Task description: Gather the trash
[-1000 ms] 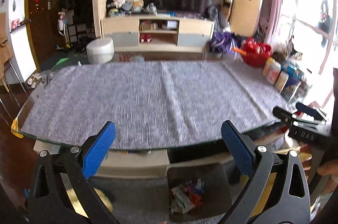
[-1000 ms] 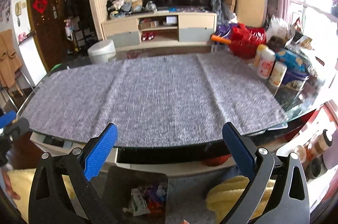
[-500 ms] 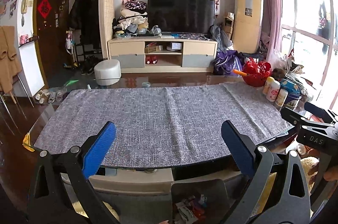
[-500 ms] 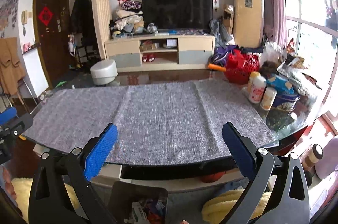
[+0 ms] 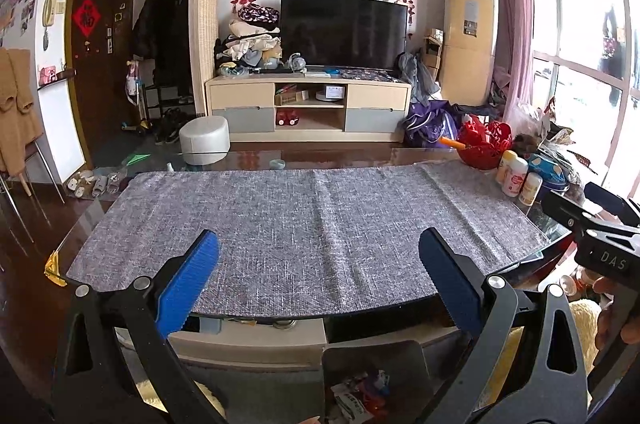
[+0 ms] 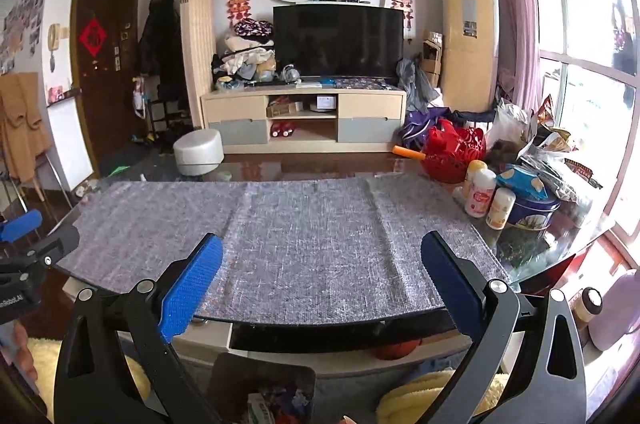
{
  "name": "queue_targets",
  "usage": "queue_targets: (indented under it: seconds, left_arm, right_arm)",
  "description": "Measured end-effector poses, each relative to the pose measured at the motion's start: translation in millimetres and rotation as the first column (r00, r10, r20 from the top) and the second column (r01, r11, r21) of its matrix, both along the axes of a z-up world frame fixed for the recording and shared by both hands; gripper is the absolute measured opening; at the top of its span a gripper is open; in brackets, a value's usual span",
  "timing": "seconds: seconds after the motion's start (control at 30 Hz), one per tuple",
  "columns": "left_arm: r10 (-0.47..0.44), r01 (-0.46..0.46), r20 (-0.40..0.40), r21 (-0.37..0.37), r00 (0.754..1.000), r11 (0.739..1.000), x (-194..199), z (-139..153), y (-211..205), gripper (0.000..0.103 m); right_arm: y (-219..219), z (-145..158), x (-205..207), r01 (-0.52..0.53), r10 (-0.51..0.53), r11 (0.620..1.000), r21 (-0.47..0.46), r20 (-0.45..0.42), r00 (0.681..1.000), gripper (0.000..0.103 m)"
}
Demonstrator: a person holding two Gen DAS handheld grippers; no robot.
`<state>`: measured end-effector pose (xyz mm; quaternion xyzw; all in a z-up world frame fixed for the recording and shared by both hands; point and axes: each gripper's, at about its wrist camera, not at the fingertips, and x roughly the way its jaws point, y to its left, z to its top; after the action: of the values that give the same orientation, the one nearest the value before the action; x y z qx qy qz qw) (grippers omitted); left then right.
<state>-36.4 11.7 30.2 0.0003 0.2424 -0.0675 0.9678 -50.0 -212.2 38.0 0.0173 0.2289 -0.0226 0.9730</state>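
A dark bin with colourful wrappers inside stands on the floor in front of the table, low in the left wrist view; the same bin appears in the right wrist view. My left gripper is open and holds nothing, raised above the near edge of the grey table runner. My right gripper is also open and holds nothing, over the same runner. Each gripper shows at the edge of the other's view, held by a hand.
At the table's right end stand a red basket, small bottles, a blue tin and snack bags. A glass table edge faces me. Yellow fluffy fabric lies below. A TV cabinet and white stool are behind.
Both grippers have risen and tilted up, so the room's back wall fills more of each view and the bin has dropped toward the bottom edge. Both remain open.
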Motion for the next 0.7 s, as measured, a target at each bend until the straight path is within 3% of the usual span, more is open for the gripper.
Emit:
queue_targets:
  seconds: [0.7]
  left_arm:
    - [-0.002,0.002,0.010,-0.001,1.000,1.000,-1.8,3.4,0.7,0.095]
  right_arm:
    - [0.4,1.6,2.7,-0.001,0.001,1.000,0.011,-0.005,1.000,0.100]
